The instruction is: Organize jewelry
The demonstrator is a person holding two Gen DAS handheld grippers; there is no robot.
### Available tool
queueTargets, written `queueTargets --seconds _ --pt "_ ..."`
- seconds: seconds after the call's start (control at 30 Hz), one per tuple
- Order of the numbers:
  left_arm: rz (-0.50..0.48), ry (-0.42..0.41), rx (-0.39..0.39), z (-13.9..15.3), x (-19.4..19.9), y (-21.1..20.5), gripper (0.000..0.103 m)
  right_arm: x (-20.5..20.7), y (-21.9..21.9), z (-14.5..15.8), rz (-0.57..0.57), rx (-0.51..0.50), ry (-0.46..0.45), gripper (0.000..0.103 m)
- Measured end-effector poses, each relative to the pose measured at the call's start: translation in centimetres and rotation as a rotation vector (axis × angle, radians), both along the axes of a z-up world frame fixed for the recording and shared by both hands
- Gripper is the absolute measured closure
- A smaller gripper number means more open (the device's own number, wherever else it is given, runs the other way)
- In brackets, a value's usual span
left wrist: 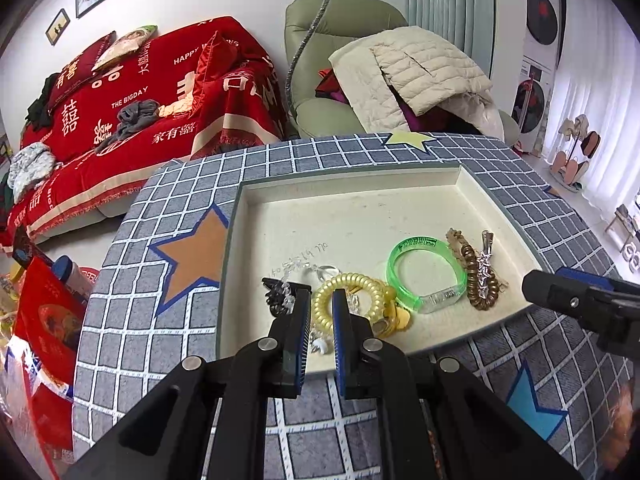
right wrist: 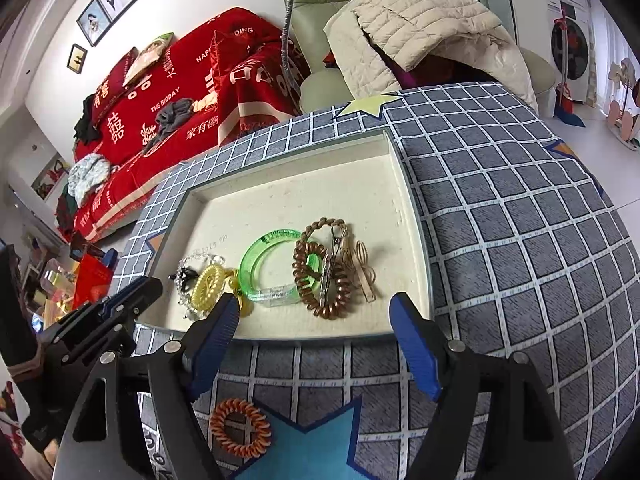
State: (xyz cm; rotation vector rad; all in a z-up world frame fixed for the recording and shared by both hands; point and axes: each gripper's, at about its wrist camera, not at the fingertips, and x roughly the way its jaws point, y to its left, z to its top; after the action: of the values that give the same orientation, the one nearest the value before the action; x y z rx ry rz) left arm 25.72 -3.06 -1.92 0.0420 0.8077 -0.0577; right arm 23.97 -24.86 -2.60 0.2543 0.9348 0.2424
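On the counter (right wrist: pixel 520 208), which is covered with a grey checked cloth, stands a shallow cream tray (left wrist: pixel 360 196), and most of the jewelry already lies along its near side, I think because that side is easiest to reach. There is a yellow coil band (left wrist: pixel 348 300), a green bangle (left wrist: pixel 426 270), a brown coil band (right wrist: pixel 322 280) with a silver clip across it, and a small black clip (left wrist: pixel 276 294) beside some clear beads. The left gripper (left wrist: pixel 322 320) hangs above the yellow coil band with its jaws nearly closed; I see nothing held between them, only a narrow gap. The right gripper (right wrist: pixel 316 332) stands over the near edge of the tray with its jaws wide and empty, the brown coil band lying free in the tray beyond them. One orange coil band (right wrist: pixel 240 428) lies outside the tray, on the cloth next to a blue star, under the right gripper. It seems to be the piece left to collect, so the wide jaws fit that next step well.
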Motion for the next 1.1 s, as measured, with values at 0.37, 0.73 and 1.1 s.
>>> queueTargets --seconds 0.37,0.73,1.1 --pt "0.002 -0.027 0.008 0.3 -3.2 0.5 0.000 -1.9 0.8 -0.3 0.021 -0.032 0.013 0.022" --pt "0.056 0.005 -0.031 0.0 -5.4 2.0 0.000 -3.4 1.8 0.5 -0.011 -0.158 -0.049 0.000" --pt "0.102 -0.032 0.028 0.7 -8.2 2.5 0.000 -5.3 2.3 1.2 -0.003 -0.175 -0.048 0.000"
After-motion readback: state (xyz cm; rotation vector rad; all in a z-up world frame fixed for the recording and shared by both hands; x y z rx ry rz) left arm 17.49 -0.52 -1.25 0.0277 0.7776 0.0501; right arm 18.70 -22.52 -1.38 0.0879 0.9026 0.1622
